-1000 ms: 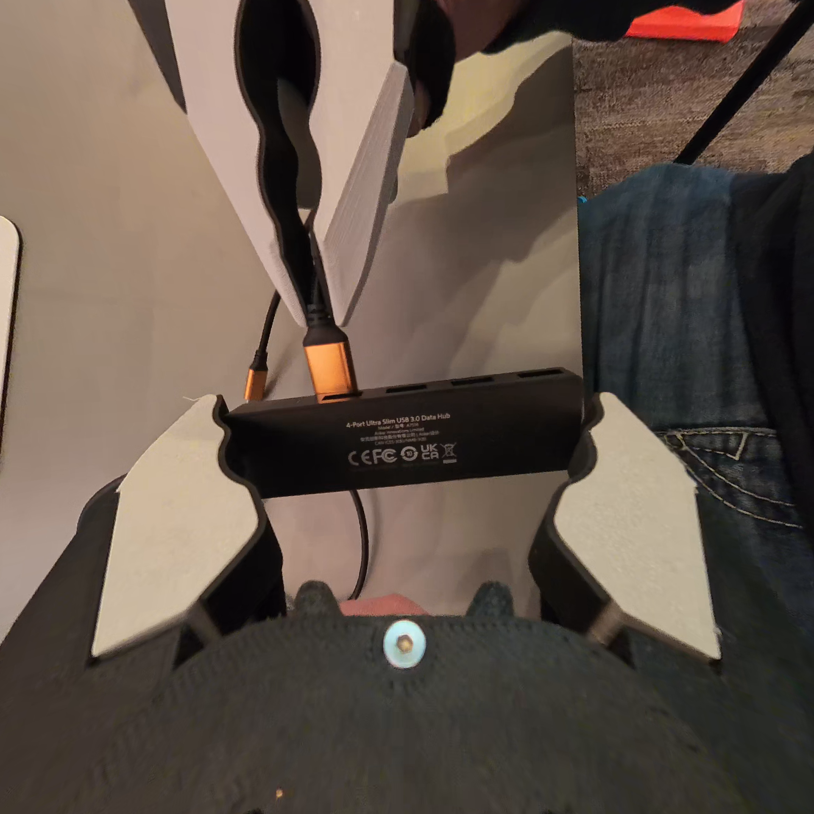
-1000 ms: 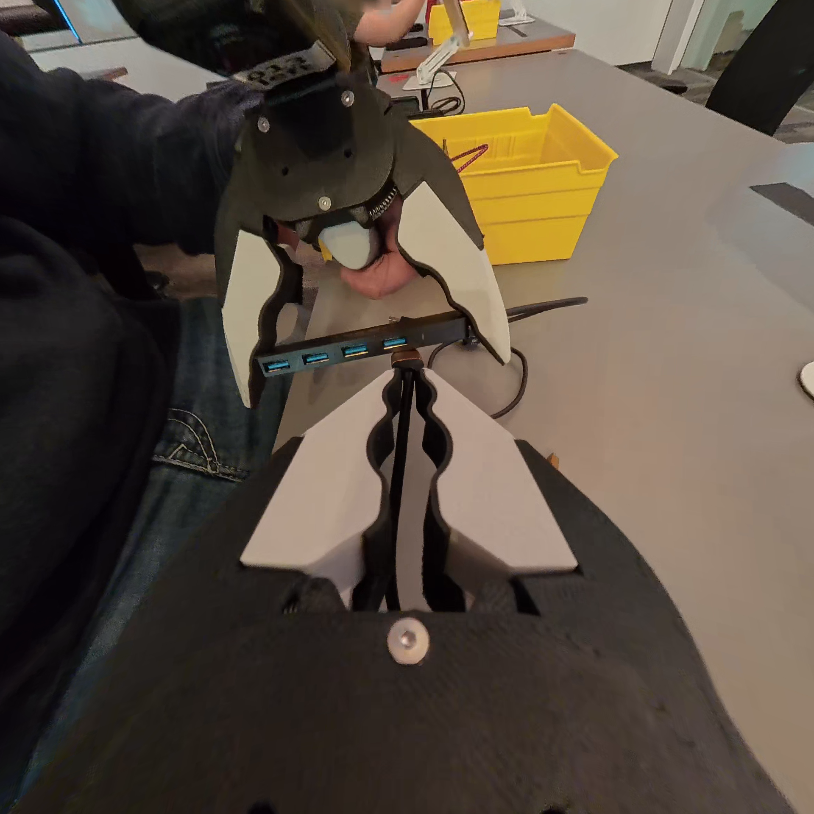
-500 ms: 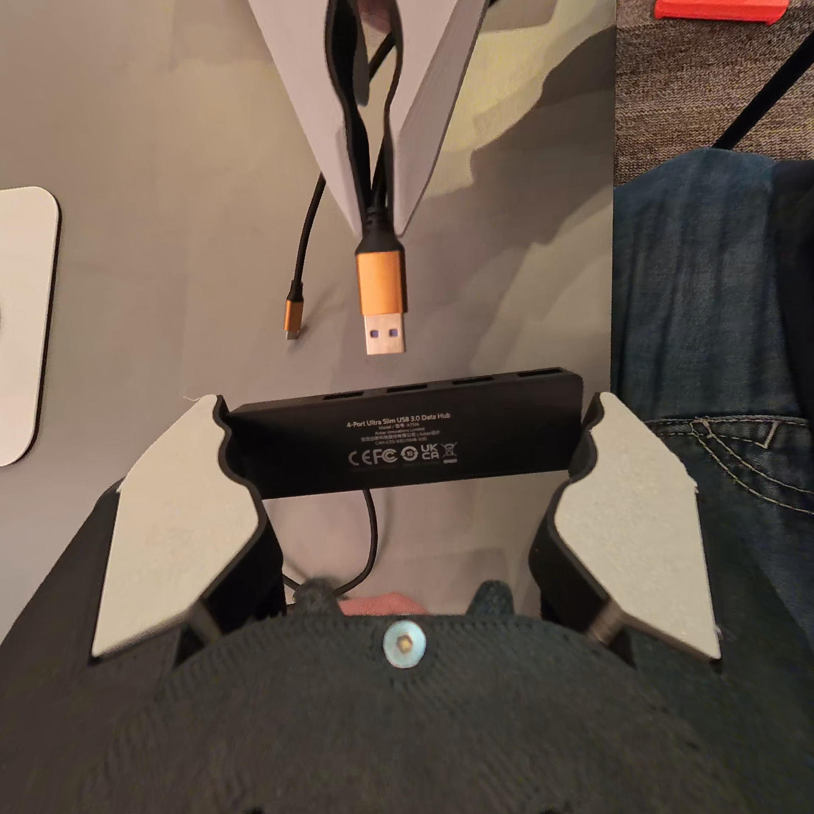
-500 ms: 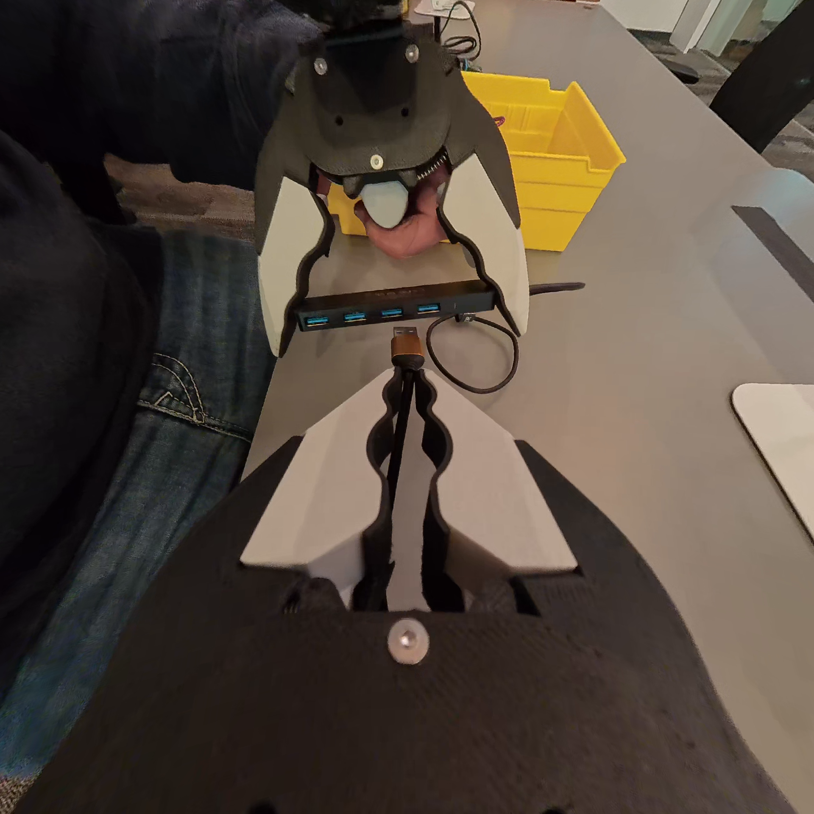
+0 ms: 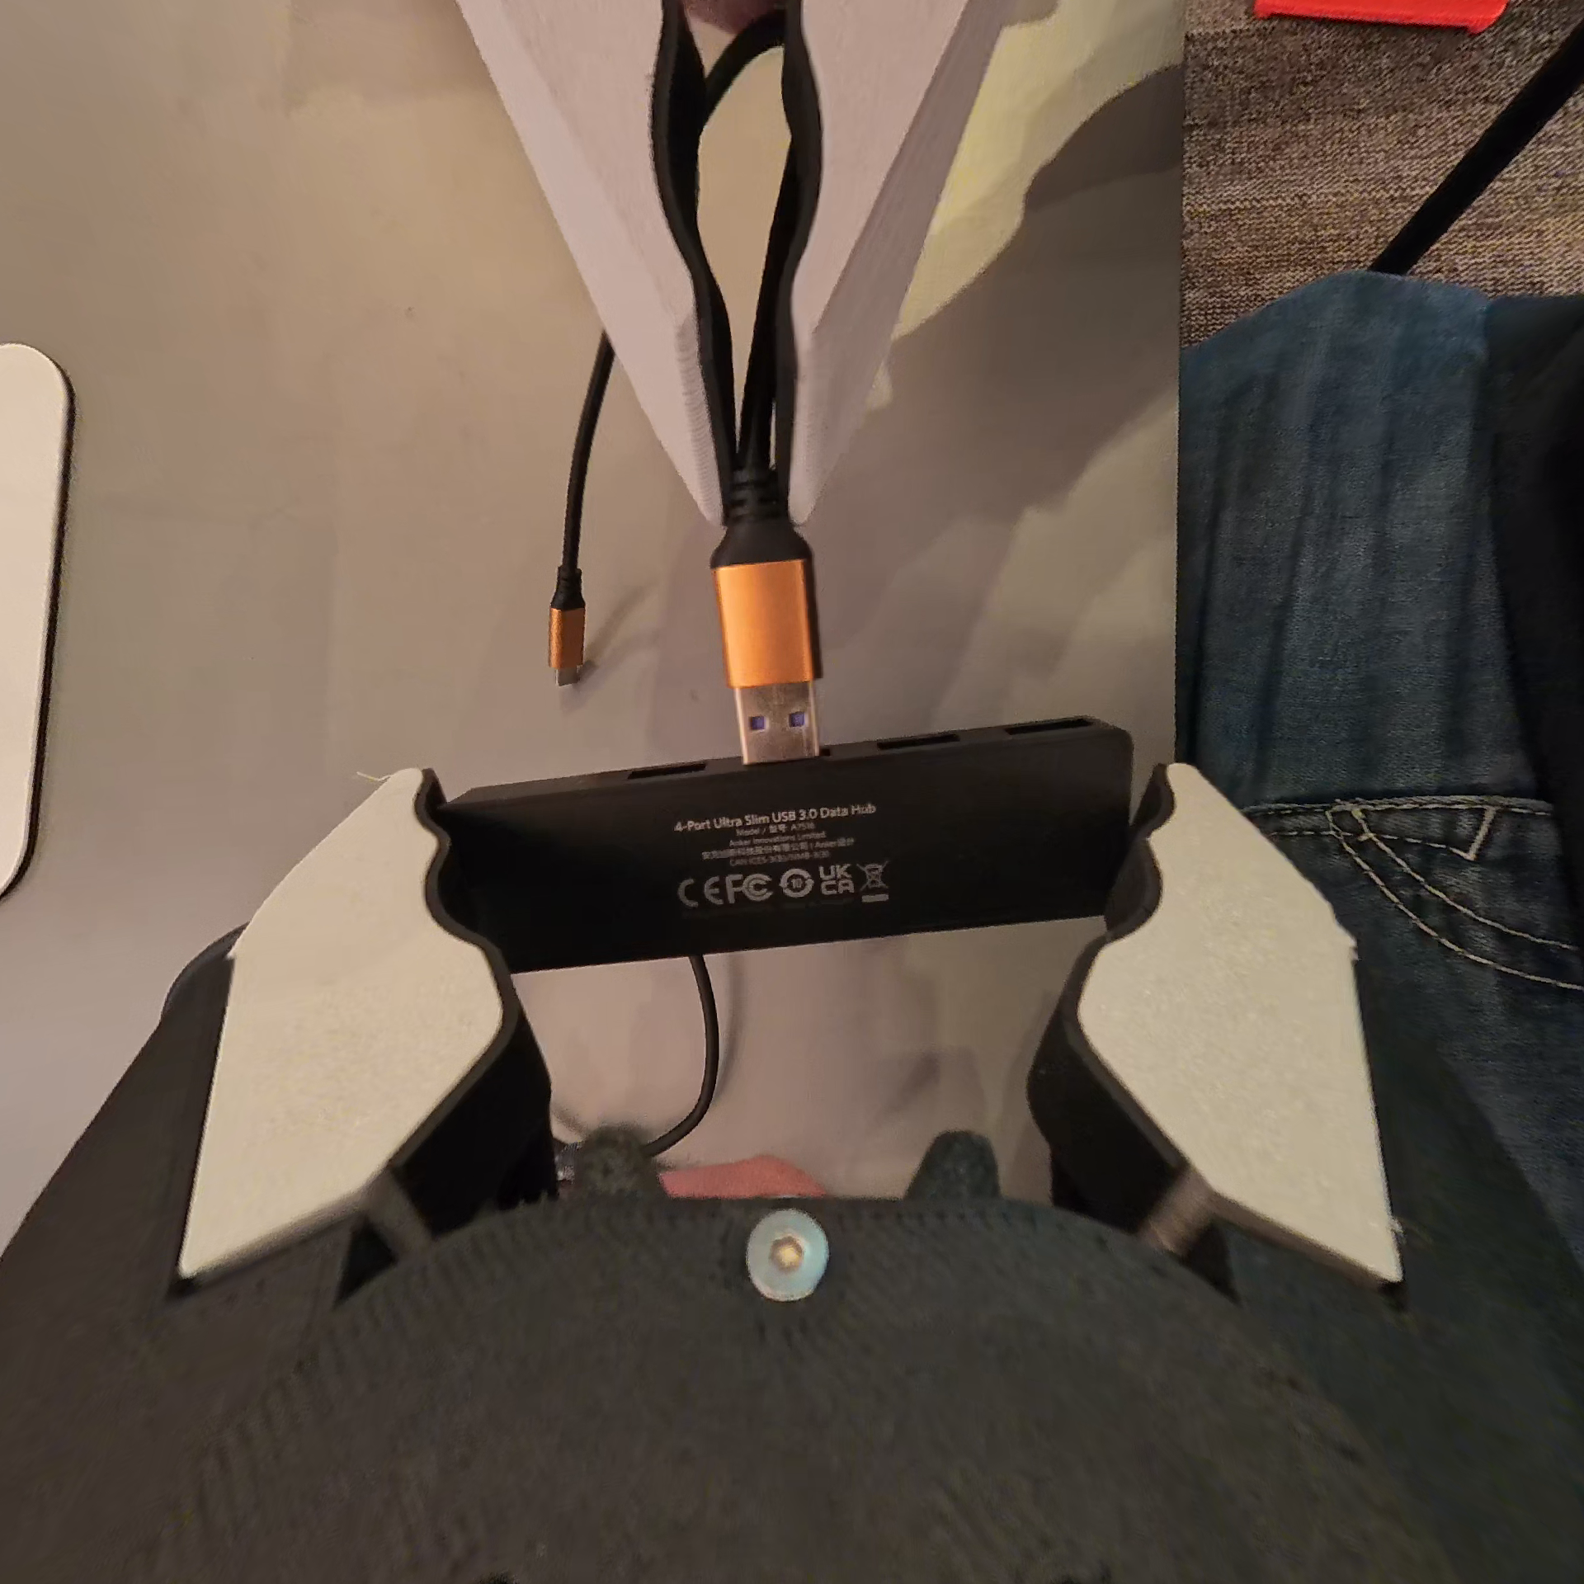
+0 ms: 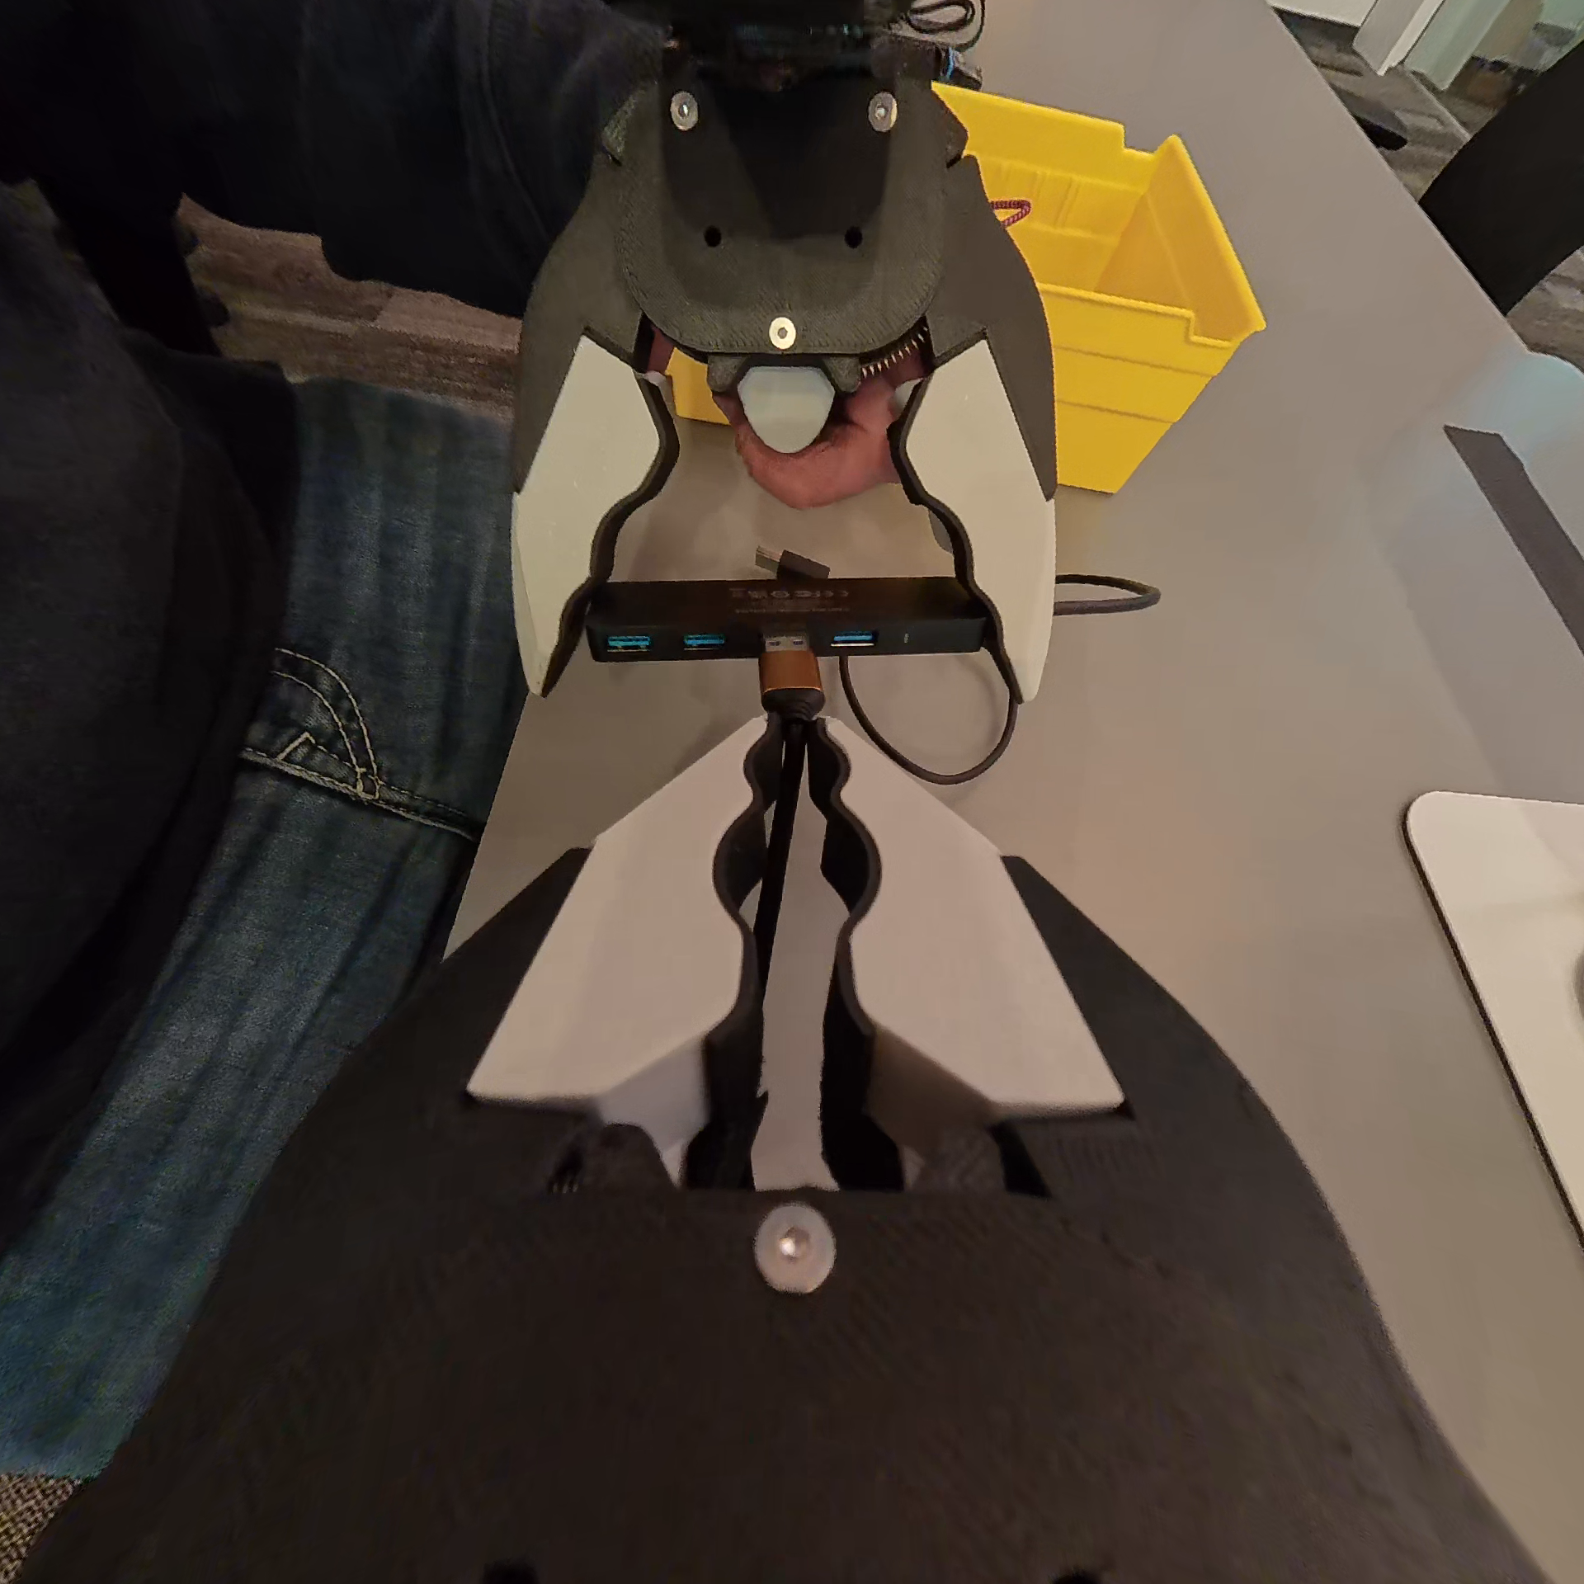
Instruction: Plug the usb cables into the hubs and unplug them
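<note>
My left gripper (image 5: 784, 784) is shut on a flat black USB hub (image 5: 780, 866) and grips its two short ends above the grey table (image 5: 257, 429). My right gripper (image 6: 793, 729) is shut on a black cable (image 6: 776, 857) just behind its orange USB-A plug (image 5: 767, 634). The plug's metal tip sits at the mouth of the hub's second port from the left in the left wrist view, and most of the metal shows. In the right wrist view the plug (image 6: 789, 664) meets the hub (image 6: 784, 621) between three empty blue ports. The cable's orange USB-C end (image 5: 566, 634) lies on the table.
The hub's own thin cable (image 6: 926, 754) loops on the table, with its plug (image 6: 789, 561) behind the hub. A yellow bin (image 6: 1131, 283) stands beyond. A white pad (image 6: 1509, 900) lies to the right. A person's jeans-clad leg (image 6: 283, 771) is at the table edge. Tip to tip, the grippers are about 5 cm apart.
One second ago the plug sat in the hub's end port. My right gripper pulled it out and back, then brought it to the mouth of the neighbouring port. The left gripper kept holding the hub.
</note>
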`<state>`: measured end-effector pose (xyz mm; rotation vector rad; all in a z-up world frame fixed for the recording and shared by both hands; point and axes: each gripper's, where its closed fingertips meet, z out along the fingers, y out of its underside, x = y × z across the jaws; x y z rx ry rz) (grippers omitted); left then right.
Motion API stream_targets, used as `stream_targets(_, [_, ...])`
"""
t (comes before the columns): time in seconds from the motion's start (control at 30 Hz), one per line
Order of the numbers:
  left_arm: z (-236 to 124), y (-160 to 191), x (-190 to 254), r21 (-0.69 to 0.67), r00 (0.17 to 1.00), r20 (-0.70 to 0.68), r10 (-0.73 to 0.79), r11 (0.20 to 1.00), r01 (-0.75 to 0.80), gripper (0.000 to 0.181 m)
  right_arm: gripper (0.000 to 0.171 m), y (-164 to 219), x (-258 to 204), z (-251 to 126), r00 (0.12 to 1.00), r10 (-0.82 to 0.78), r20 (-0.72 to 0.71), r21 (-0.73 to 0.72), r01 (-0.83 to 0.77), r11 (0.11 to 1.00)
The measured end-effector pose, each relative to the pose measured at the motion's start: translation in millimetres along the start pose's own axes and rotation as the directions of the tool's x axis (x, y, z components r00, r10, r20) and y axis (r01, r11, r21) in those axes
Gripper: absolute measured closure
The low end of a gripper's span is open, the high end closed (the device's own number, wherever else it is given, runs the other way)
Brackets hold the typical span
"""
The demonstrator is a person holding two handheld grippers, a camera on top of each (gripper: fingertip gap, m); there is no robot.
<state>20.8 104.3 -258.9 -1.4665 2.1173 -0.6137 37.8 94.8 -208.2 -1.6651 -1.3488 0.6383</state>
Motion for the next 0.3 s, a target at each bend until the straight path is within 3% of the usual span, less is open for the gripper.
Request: stream_targets(0.3, [-2.2, -5.3, 2.0, 0.022, 1.000, -0.010, 0.001, 1.000, -0.001, 0.040, 0.168, -2.6, -4.8, 0.4, 0.999, -0.025, 0.028, 0.002, 0.025, 1.000])
